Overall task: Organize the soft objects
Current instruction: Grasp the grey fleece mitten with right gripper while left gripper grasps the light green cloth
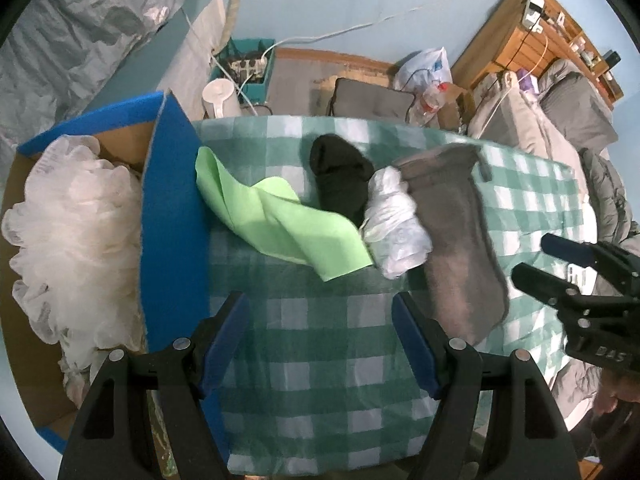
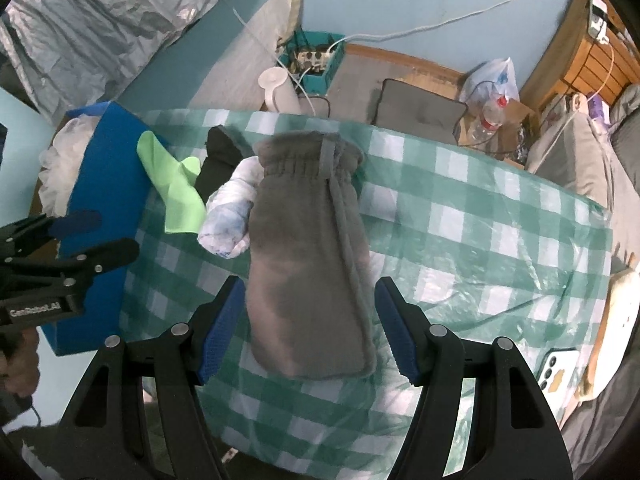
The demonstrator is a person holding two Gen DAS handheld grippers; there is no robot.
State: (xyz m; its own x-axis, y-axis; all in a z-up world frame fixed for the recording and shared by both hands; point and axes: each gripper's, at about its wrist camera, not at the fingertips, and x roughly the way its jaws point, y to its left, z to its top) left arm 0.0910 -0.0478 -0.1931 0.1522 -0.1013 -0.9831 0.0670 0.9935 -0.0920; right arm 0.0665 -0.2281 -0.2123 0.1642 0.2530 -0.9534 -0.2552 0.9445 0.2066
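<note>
A grey fleece pouch [image 2: 308,264] lies on the green checked tablecloth [image 2: 480,240]; its near end sits between the open jaws of my right gripper [image 2: 310,332], which is not closed on it. Left of it lie a white bundled cloth [image 2: 230,216], a black sock [image 2: 218,160] and a light green cloth [image 2: 176,188]. My left gripper [image 1: 320,344] is open and empty above the cloth, near the green cloth [image 1: 276,220], white bundle [image 1: 394,220], black sock [image 1: 340,176] and pouch [image 1: 456,240]. A blue cardboard box [image 1: 172,216] at left holds a white mesh pouf [image 1: 68,240].
The right gripper shows at the right edge of the left wrist view [image 1: 560,264]; the left gripper shows at the left edge of the right wrist view [image 2: 92,236]. A phone [image 2: 558,368] lies at the table's right. Beyond the table's far edge are a cushion [image 2: 416,108], a bottle [image 2: 490,116] and a bed.
</note>
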